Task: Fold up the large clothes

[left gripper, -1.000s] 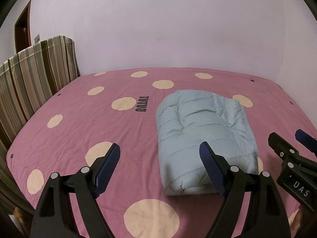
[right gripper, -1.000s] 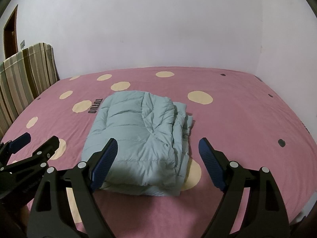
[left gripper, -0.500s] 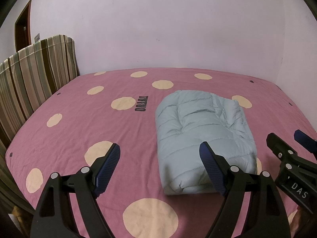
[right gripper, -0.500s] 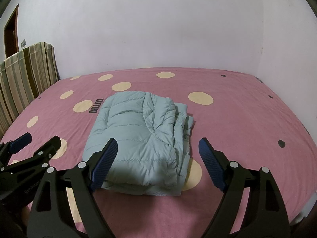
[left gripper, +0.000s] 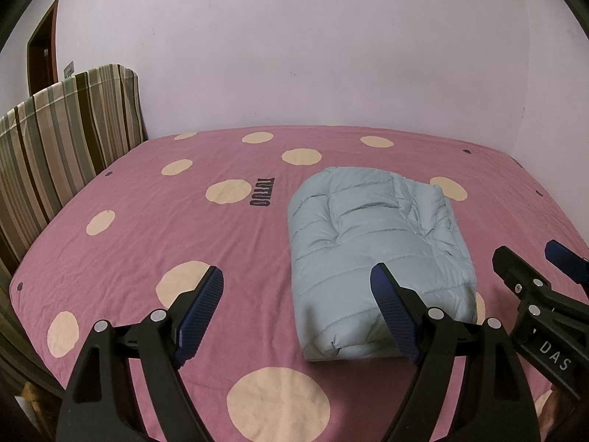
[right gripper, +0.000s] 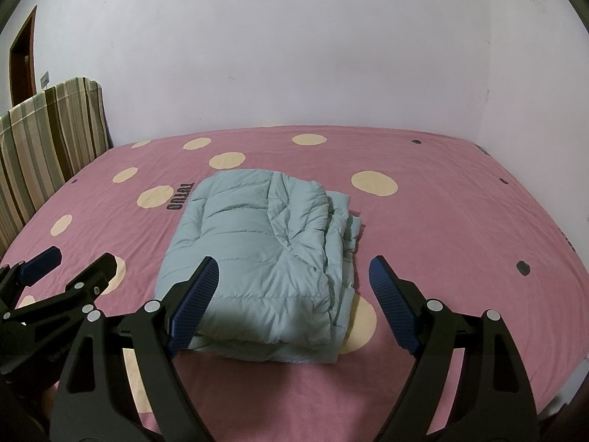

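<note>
A light blue puffer jacket (left gripper: 371, 243) lies folded in a thick rectangle on the pink bed; in the right wrist view it (right gripper: 257, 254) sits in the middle, its layered edges to the right. My left gripper (left gripper: 296, 280) is open and empty, held above the bed just left of the jacket's near end. My right gripper (right gripper: 291, 272) is open and empty, held above the jacket's near edge. Neither touches the jacket. Each gripper shows in the other's view, the right one (left gripper: 533, 269) and the left one (right gripper: 70, 265).
The bed has a pink sheet (left gripper: 147, 243) with cream dots and a dark printed word. A striped headboard (left gripper: 55, 140) stands at the left. White walls (right gripper: 294, 55) close the far side and right. A dark door frame (left gripper: 42, 48) is at far left.
Both grippers have drawn back and up very slightly, so the jacket sits a little lower in view. The jacket itself has not moved.
</note>
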A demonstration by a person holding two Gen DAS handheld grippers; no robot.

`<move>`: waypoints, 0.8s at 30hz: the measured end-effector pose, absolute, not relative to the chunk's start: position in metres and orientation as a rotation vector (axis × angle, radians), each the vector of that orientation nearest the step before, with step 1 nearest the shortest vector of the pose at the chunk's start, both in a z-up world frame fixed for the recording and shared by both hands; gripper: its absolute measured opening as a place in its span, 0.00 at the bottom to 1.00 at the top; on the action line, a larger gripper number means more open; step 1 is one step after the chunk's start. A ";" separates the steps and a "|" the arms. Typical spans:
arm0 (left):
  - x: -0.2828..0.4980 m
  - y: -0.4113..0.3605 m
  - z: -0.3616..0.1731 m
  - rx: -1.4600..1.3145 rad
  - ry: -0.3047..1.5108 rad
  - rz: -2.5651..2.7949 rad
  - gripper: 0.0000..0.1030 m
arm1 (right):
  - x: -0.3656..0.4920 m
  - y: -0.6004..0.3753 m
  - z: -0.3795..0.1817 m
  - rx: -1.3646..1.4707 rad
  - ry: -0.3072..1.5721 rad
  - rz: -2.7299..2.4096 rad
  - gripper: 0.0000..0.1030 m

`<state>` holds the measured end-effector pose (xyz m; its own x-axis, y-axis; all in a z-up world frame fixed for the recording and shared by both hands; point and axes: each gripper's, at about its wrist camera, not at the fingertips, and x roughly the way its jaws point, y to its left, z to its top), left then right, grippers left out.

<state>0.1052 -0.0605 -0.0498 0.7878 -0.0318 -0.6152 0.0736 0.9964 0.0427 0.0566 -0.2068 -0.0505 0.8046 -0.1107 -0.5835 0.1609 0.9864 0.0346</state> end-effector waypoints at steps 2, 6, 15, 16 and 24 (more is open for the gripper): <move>0.105 -0.060 -0.050 0.064 0.662 -0.057 0.79 | 0.057 -0.206 -0.050 0.082 0.618 -0.145 0.81; 0.105 -0.059 -0.050 0.065 0.662 -0.059 0.79 | 0.056 -0.204 -0.048 0.078 0.617 -0.143 0.81; 0.104 -0.061 -0.049 0.061 0.662 -0.057 0.79 | 0.055 -0.202 -0.048 0.076 0.617 -0.143 0.81; 0.104 -0.060 -0.049 0.062 0.662 -0.057 0.79 | 0.055 -0.202 -0.048 0.077 0.617 -0.143 0.81; 0.104 -0.059 -0.049 0.060 0.662 -0.059 0.79 | 0.055 -0.201 -0.047 0.074 0.613 -0.146 0.88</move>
